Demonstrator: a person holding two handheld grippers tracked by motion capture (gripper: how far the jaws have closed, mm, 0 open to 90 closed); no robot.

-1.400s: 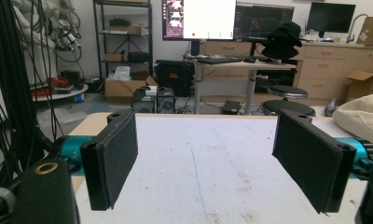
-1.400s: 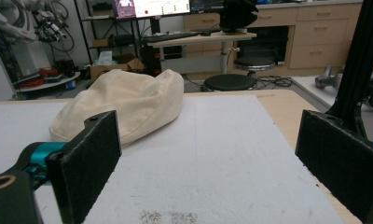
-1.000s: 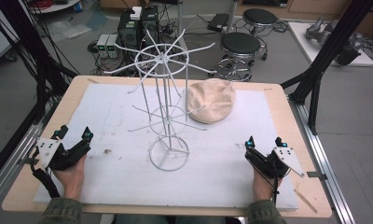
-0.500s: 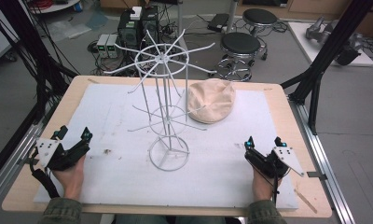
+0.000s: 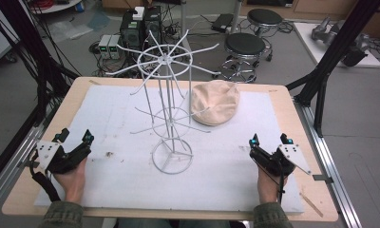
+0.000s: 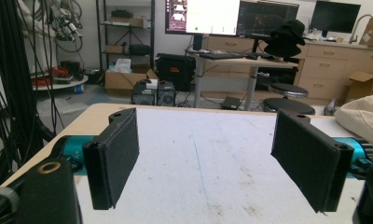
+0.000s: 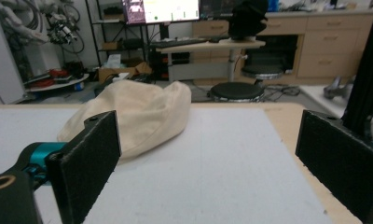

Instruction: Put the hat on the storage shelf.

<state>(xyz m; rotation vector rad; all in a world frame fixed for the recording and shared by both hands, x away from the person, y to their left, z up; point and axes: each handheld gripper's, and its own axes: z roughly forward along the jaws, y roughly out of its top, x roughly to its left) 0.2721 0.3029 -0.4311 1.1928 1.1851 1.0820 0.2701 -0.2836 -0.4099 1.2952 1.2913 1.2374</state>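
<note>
Cap [image 5: 215, 102] sits beside wire rack [image 5: 165, 102]; our left gripper [image 5: 75, 146] & right gripper [image 5: 269, 148] fingers released, empty. Risk: cap snagging the rack's prongs, tipping it.

A cream cap [image 5: 215, 101] lies on the white mat beside a white wire rack [image 5: 169, 107].

In the high view the white rack's [image 5: 165, 111] wires cross in front of the cap [image 5: 215, 102] and hide thin strips of its near left side. The person's forearms are cut off by the bottom edge at the sleeves. In the left gripper view the cap [image 6: 364, 116] is cut by the right edge. In the right gripper view the left jaw covers the cap's [image 7: 138, 112] near left part, and the right jaw runs past the right edge.
</note>
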